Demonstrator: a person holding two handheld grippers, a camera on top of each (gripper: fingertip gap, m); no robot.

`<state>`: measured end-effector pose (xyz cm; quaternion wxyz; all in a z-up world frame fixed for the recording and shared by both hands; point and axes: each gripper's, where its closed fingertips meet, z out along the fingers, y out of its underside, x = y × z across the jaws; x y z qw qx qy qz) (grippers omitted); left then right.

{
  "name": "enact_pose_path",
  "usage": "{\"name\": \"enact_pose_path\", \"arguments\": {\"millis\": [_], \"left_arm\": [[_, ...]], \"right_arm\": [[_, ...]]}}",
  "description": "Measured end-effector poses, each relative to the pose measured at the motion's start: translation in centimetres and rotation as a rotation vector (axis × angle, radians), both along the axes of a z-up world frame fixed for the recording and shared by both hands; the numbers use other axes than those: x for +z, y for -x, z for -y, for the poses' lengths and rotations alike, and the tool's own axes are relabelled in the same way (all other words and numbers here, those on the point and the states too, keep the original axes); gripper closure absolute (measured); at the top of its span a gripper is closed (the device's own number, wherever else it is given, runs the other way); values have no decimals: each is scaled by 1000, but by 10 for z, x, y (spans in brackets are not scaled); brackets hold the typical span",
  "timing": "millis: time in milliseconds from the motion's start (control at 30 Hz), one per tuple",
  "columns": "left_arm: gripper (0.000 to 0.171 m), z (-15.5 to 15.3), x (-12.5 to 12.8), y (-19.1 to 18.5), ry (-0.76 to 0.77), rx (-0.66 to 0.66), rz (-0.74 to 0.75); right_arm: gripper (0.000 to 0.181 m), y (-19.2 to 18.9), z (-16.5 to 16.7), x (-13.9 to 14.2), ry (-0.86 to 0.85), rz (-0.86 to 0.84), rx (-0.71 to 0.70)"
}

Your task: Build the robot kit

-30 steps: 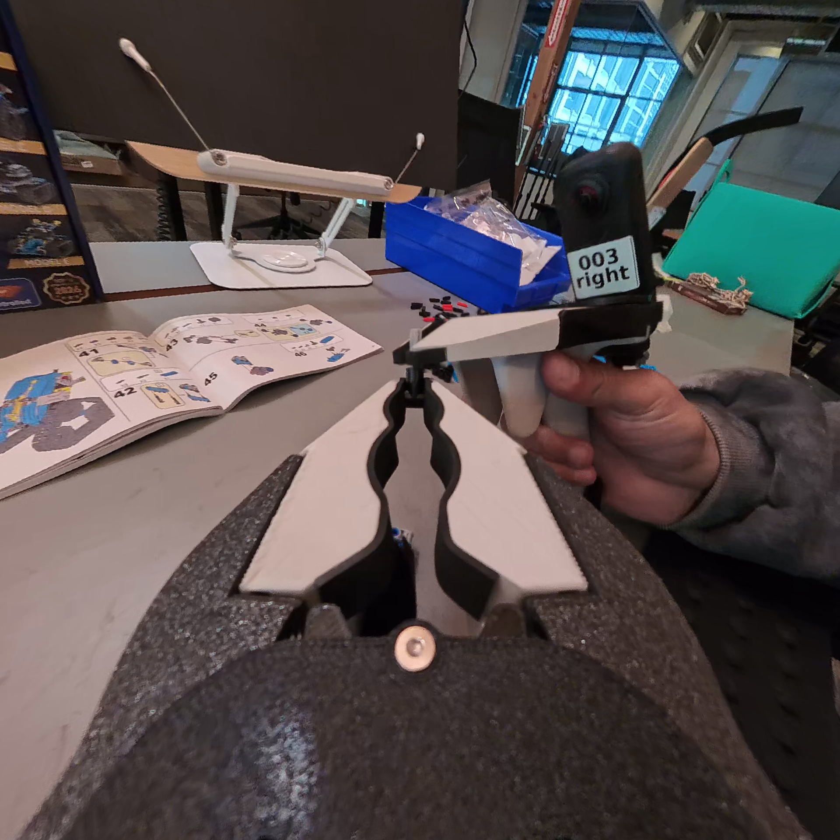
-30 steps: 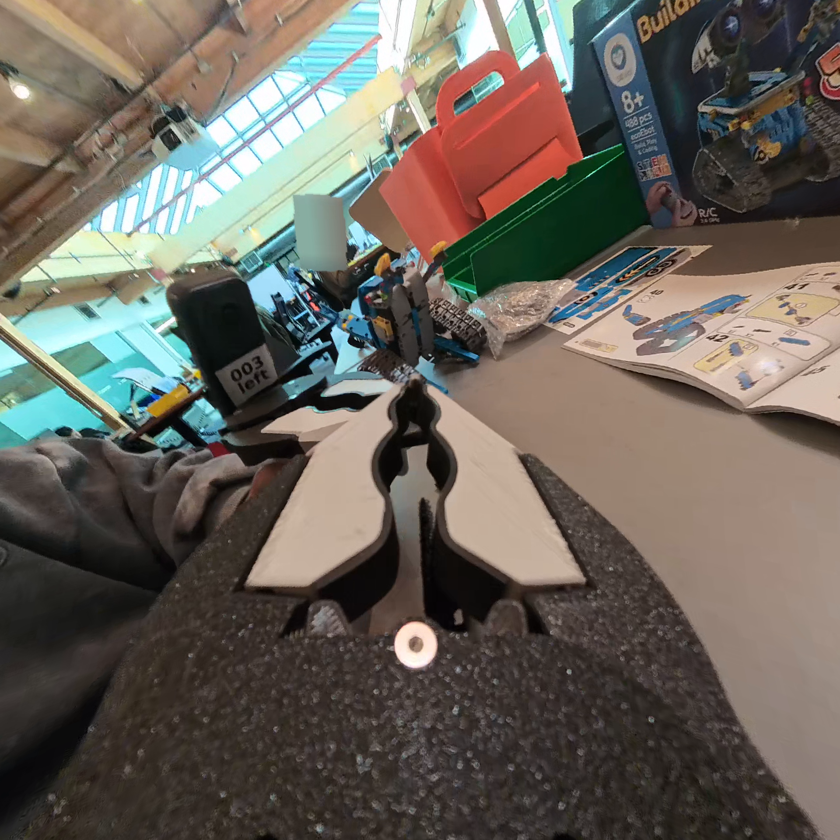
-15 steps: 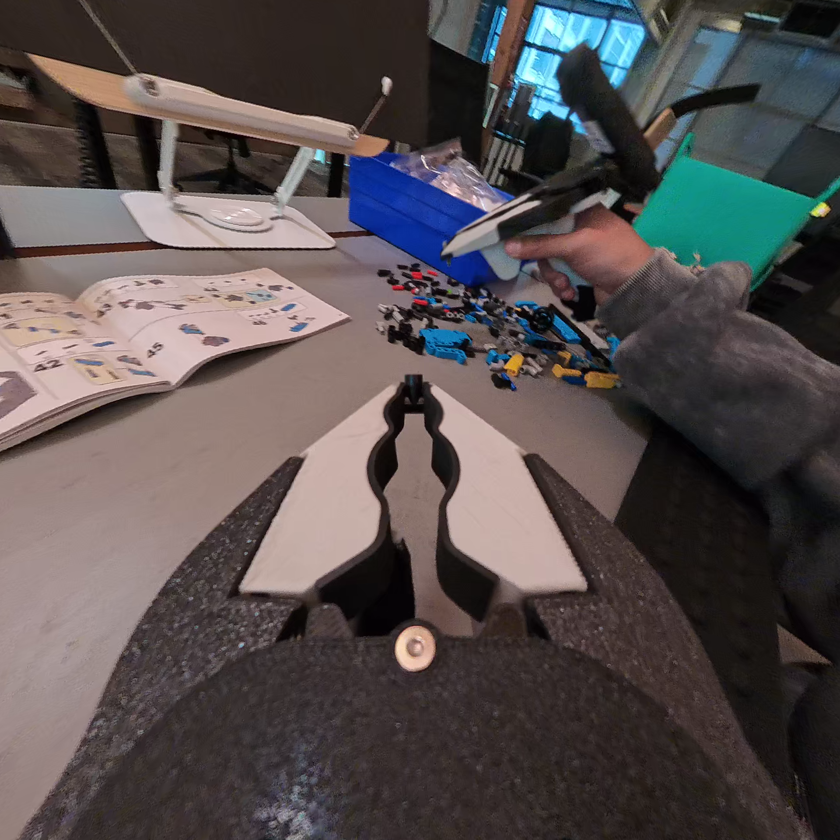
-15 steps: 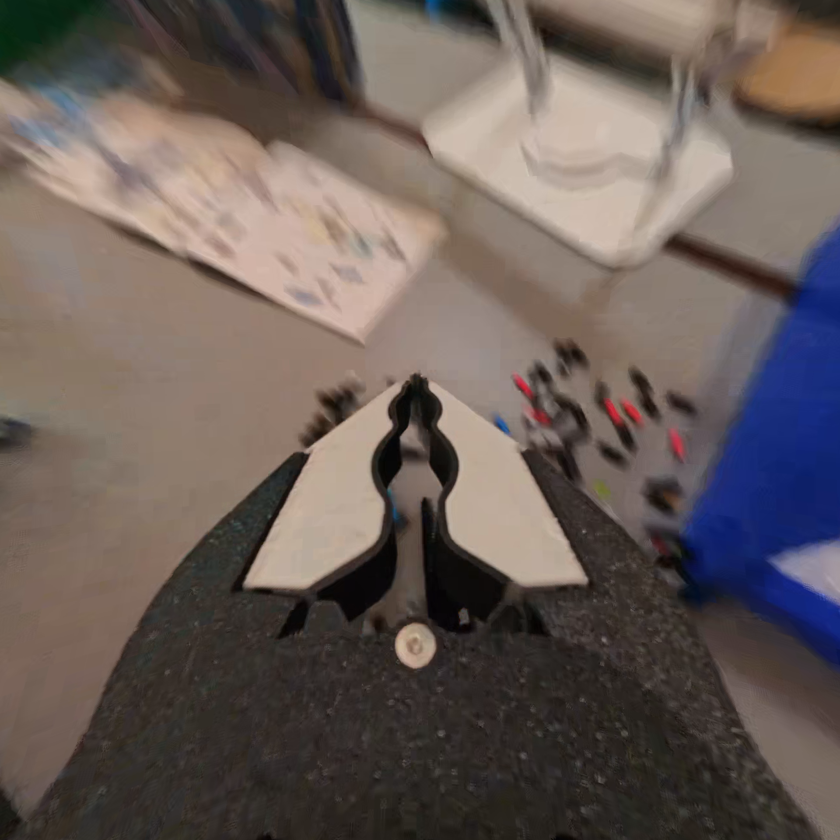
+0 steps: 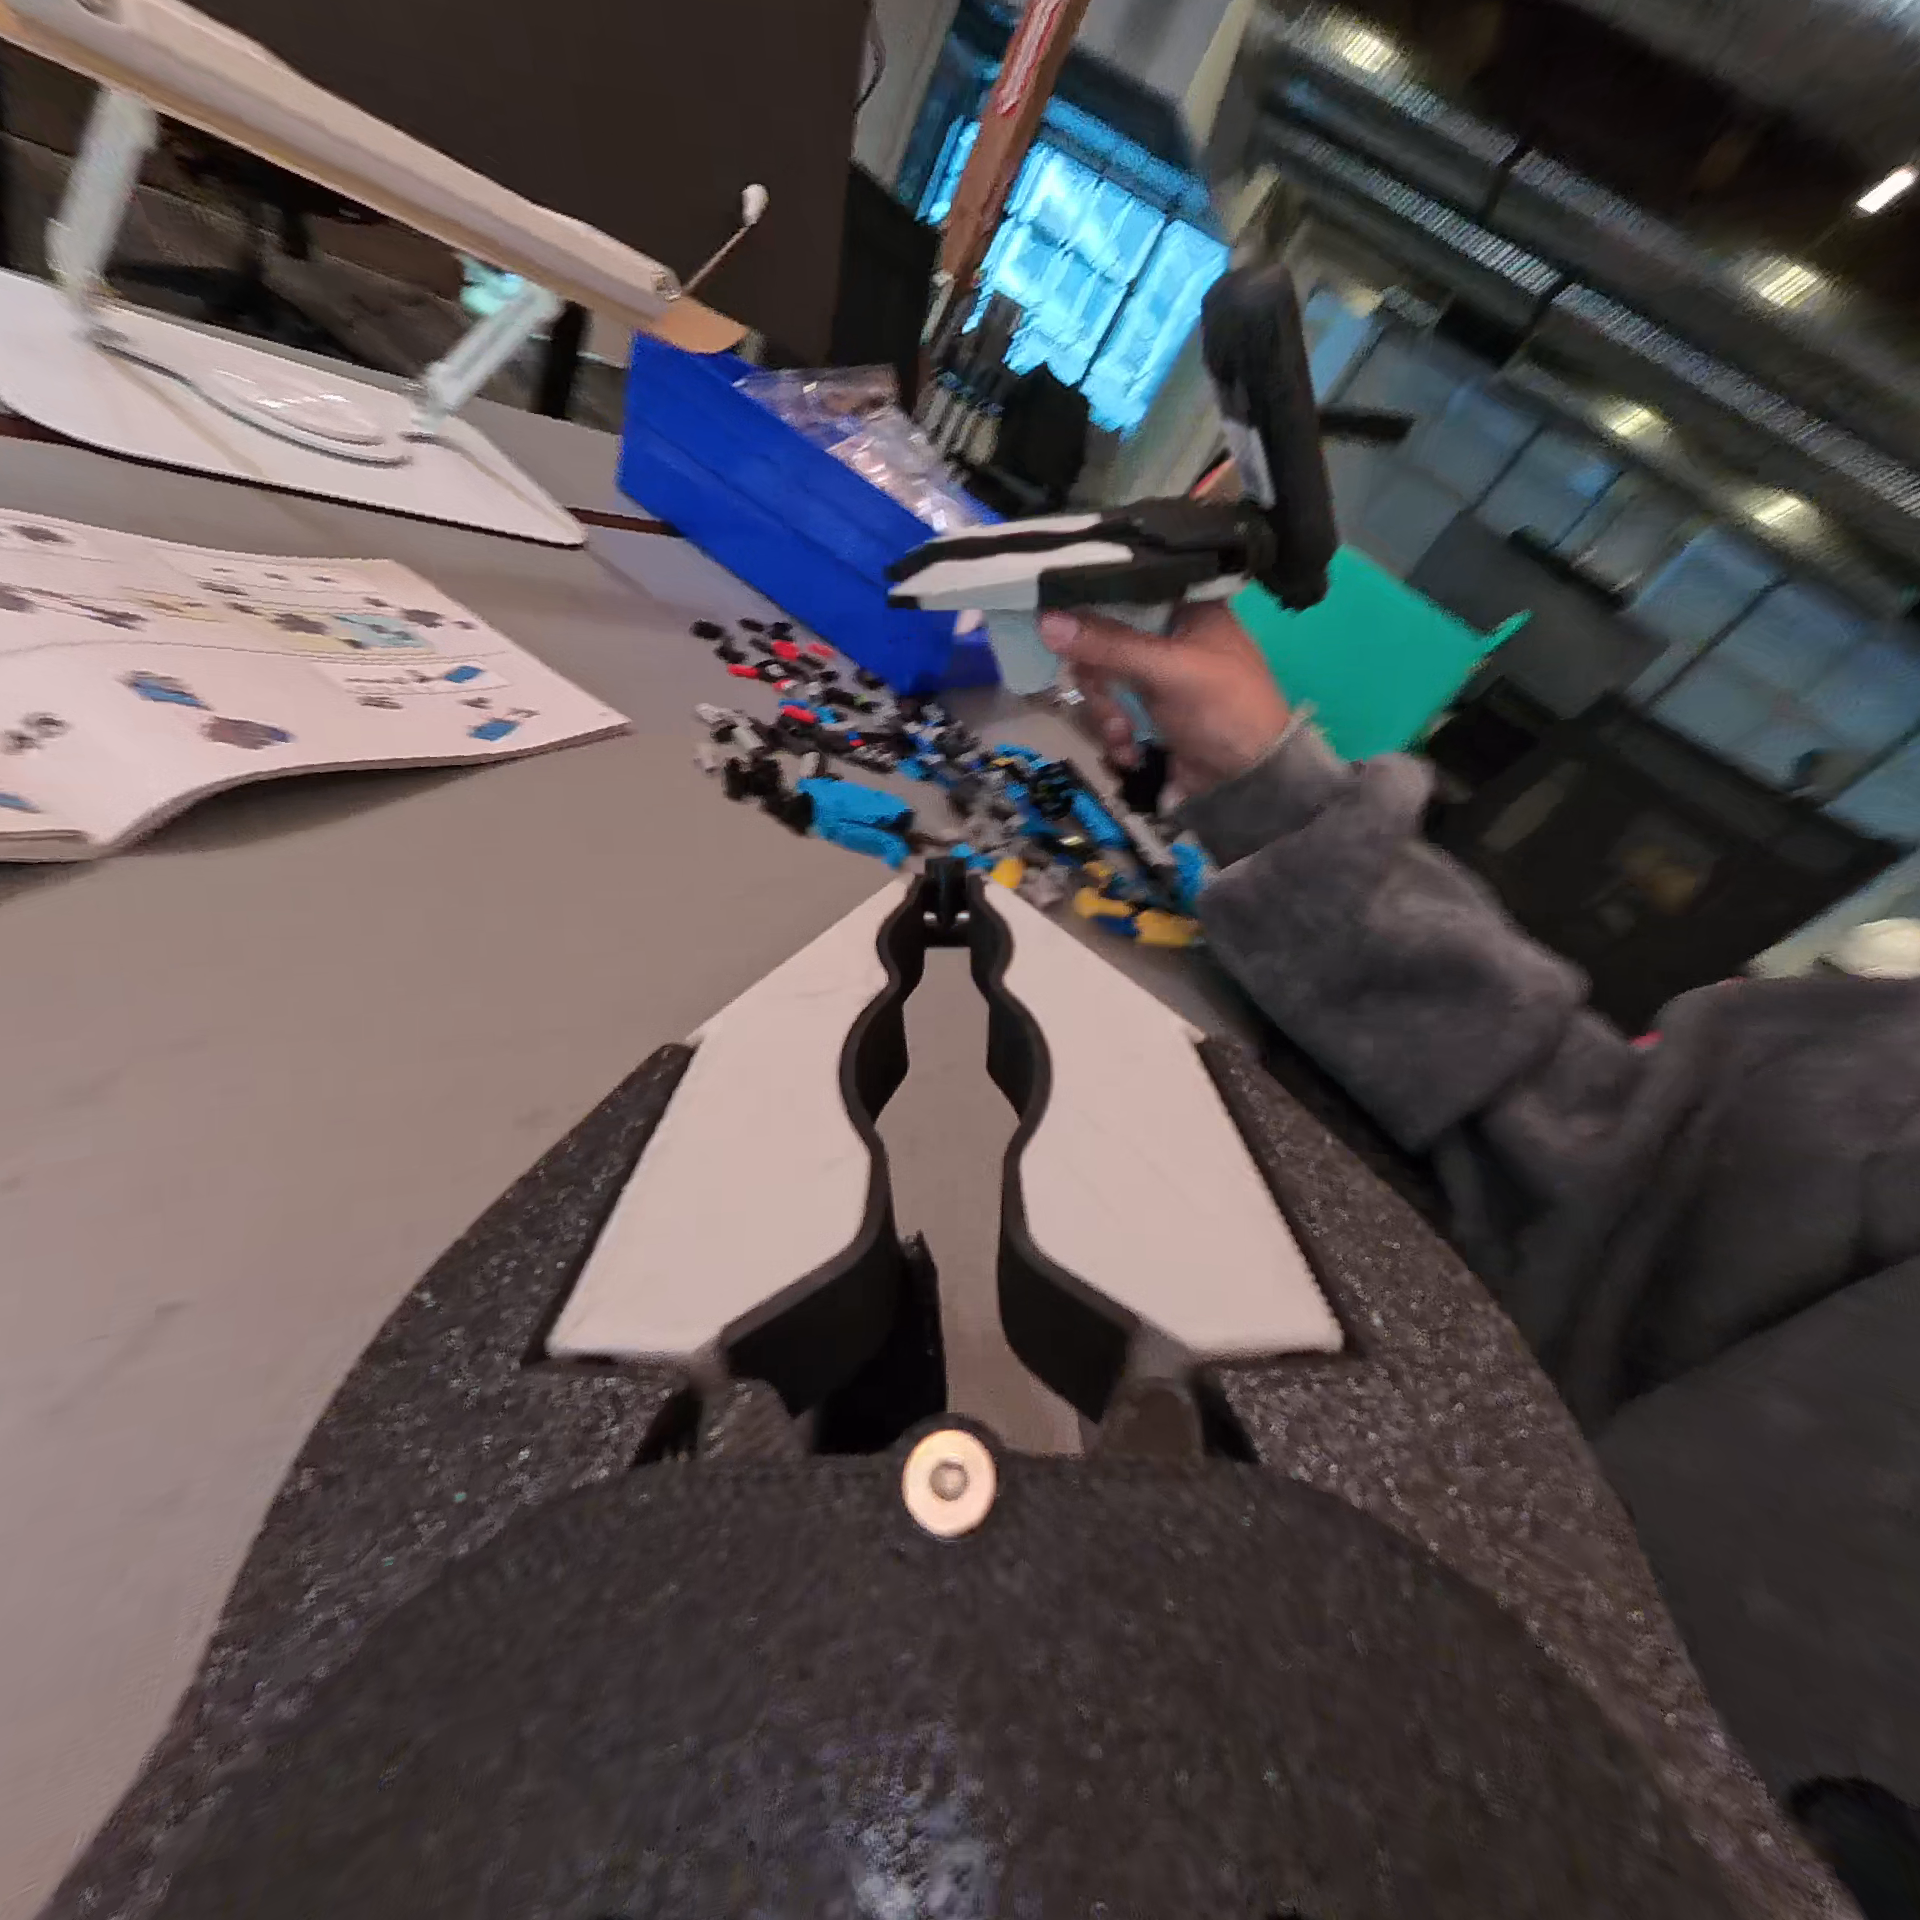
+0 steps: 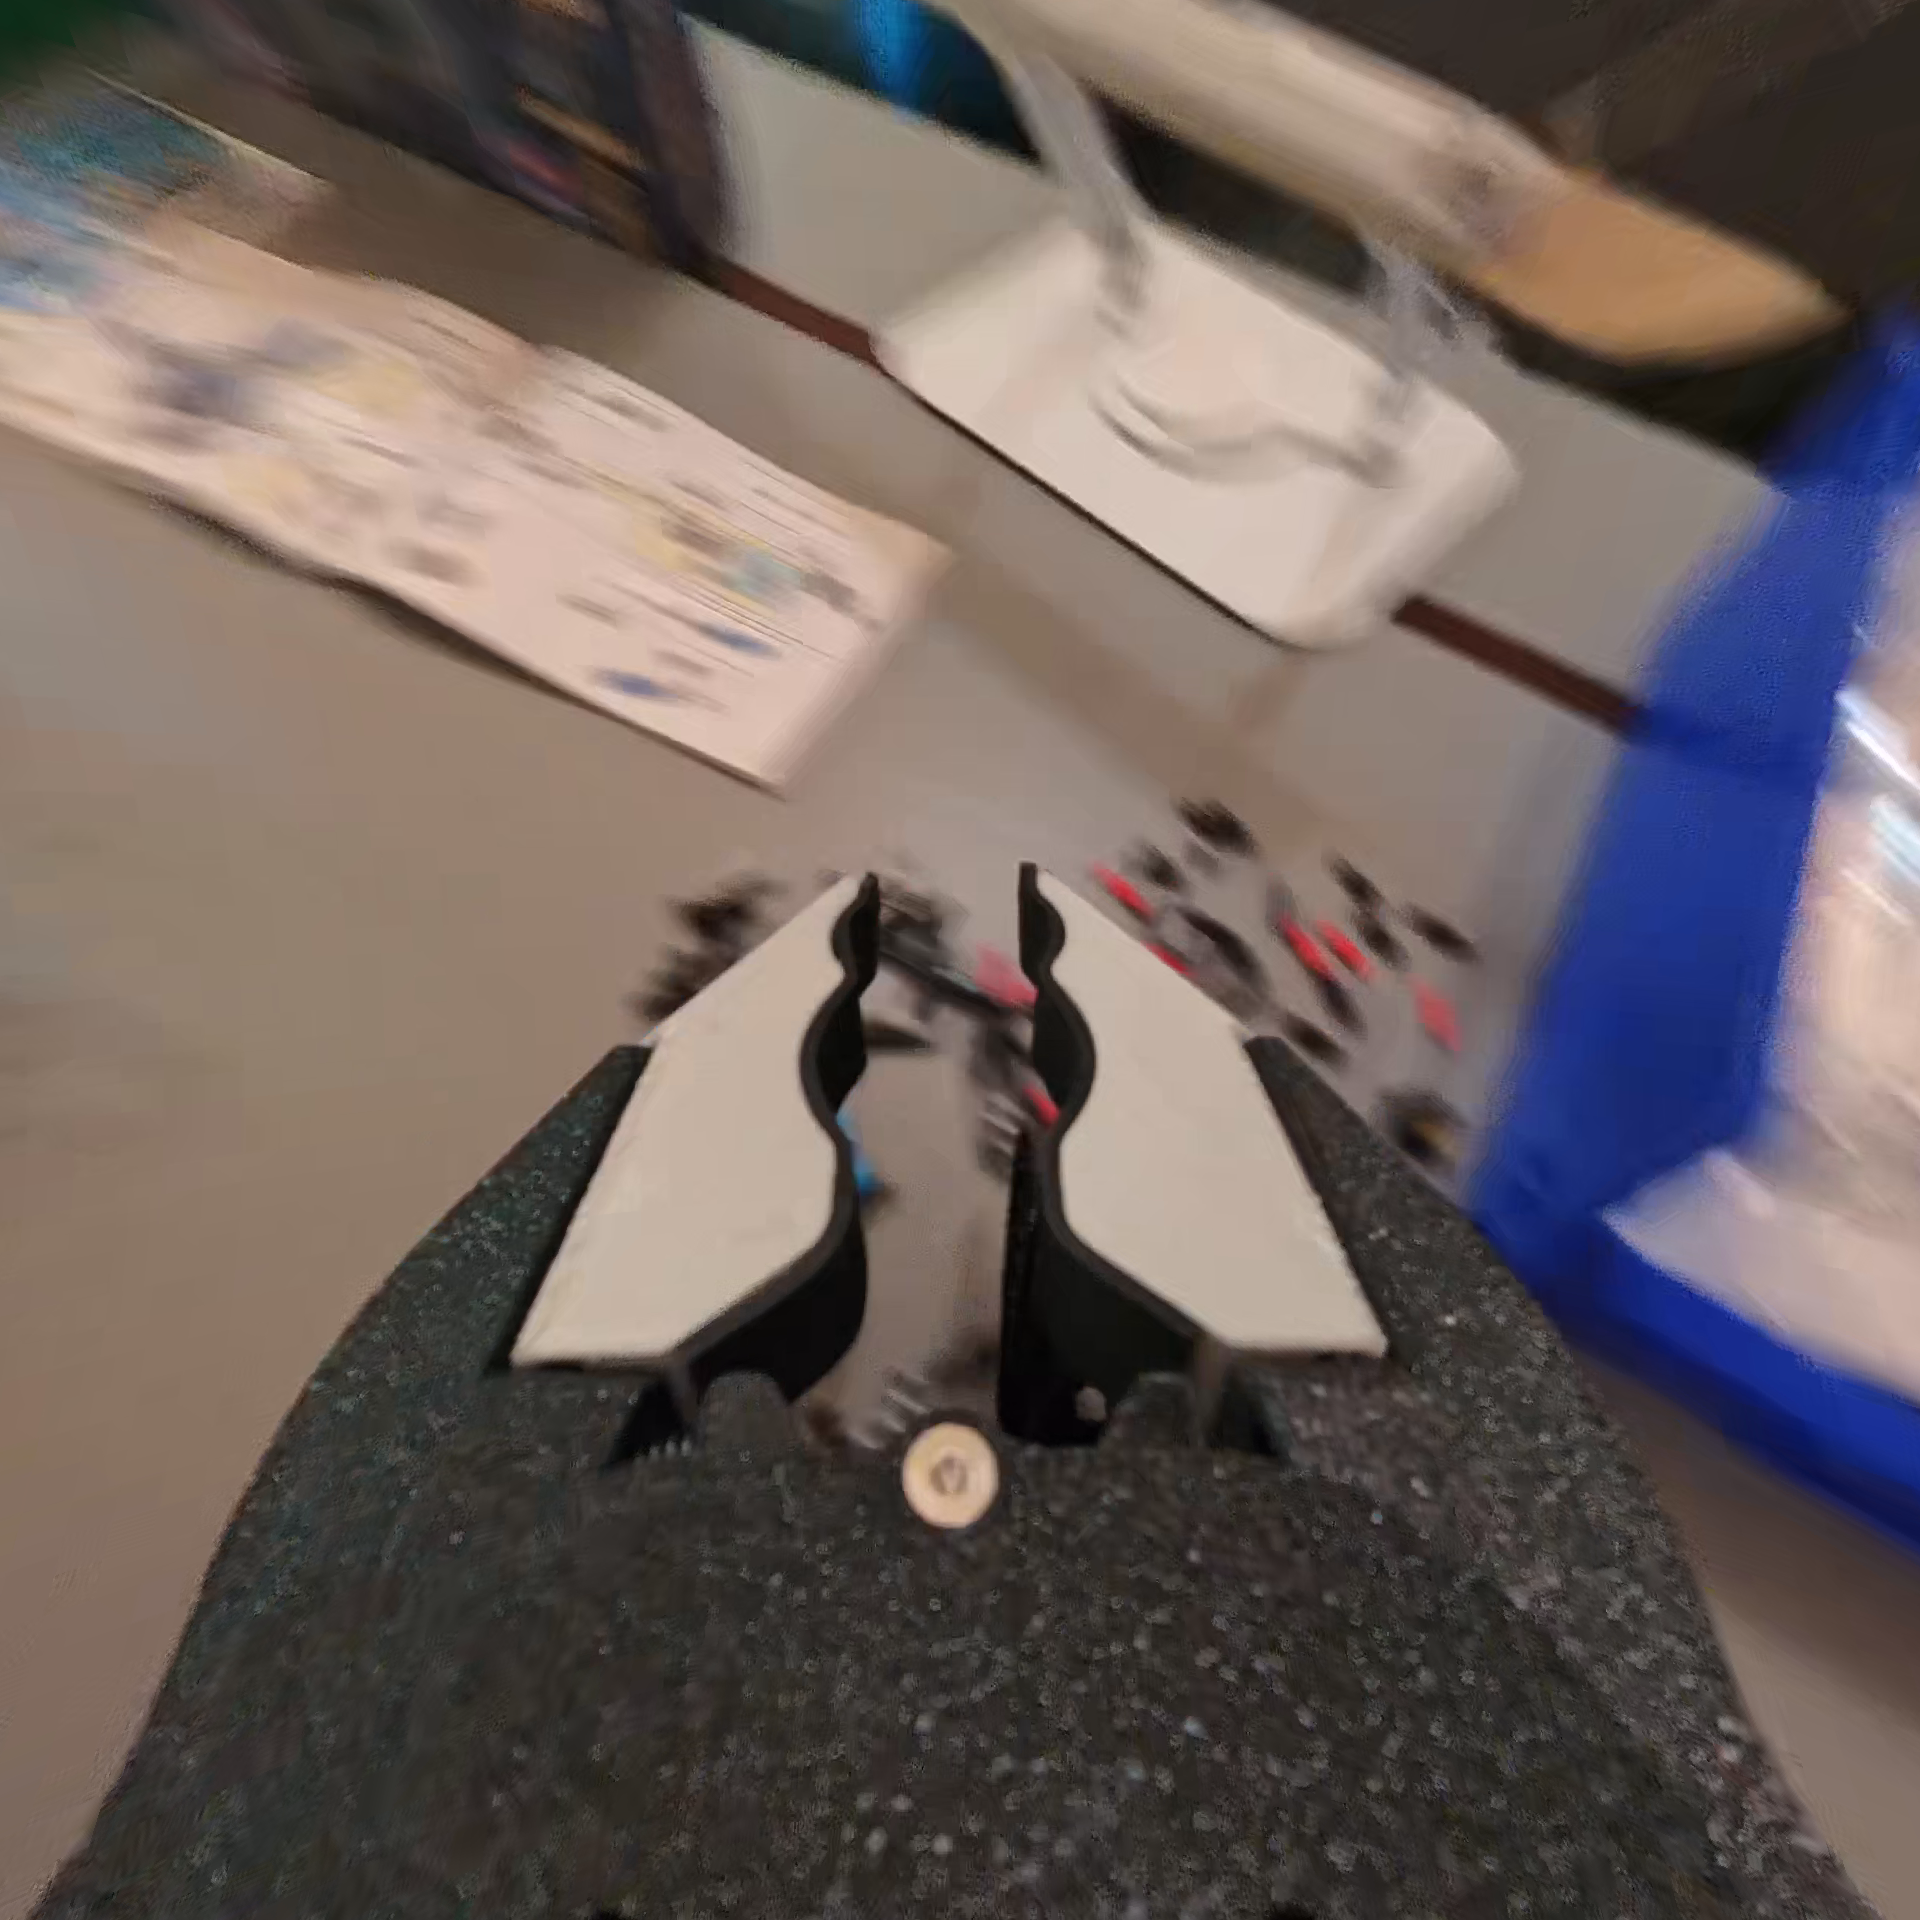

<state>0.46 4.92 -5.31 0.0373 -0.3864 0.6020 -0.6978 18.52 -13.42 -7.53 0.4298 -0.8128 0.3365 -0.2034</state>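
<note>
My left gripper (image 5: 943,902) is shut on a small black building piece (image 5: 943,881) pinched at its fingertips, held above the grey table (image 5: 343,1039). A pile of small black, red, blue and yellow building pieces (image 5: 914,758) lies just beyond it. My right gripper (image 6: 948,883) is open and empty, its jaws apart, hovering over the black and red pieces (image 6: 1226,935) beside the blue bin (image 6: 1683,935). The right gripper also shows in the left wrist view (image 5: 914,582), held by a hand (image 5: 1174,686) in a grey sleeve above the pile. The right wrist view is blurred.
An open instruction booklet (image 5: 239,665) lies at the left, also in the right wrist view (image 6: 499,499). A white stand with a flat base (image 5: 260,416) sits behind it. The blue bin (image 5: 790,520) holds clear bags. A green folder (image 5: 1382,644) lies at the far right.
My right gripper swung away from the left gripper to over the loose pieces and opened its jaws. My left gripper stayed shut on the black piece and tilted to the right.
</note>
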Motion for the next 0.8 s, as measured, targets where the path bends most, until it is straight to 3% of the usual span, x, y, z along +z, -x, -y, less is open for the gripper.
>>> {"name": "enact_pose_path", "arguments": {"millis": [100, 167, 233, 300, 433, 533, 800], "left_arm": [[165, -4, 17, 3, 216, -68, -43], [165, -11, 22, 1, 313, -89, -85], [166, -20, 29, 1, 381, -94, -91], [165, -25, 35, 4, 468, -114, -100], [166, -39, 42, 5, 658, -151, -154], [166, -47, 49, 11, 772, -209, -171], [165, -43, 53, 27, 786, -289, -188]], "right_arm": [[141, 88, -117, 30, -195, 72, 479], [140, 155, -173, 30, -185, 160, 734], [143, 182, -202, 45, -140, 423, 742], [158, 195, -216, 69, -188, 647, 669], [146, 202, -239, 58, -111, 693, 650], [148, 197, -244, 65, -125, 731, 585], [161, 210, -249, 68, -144, 766, 665]]}}
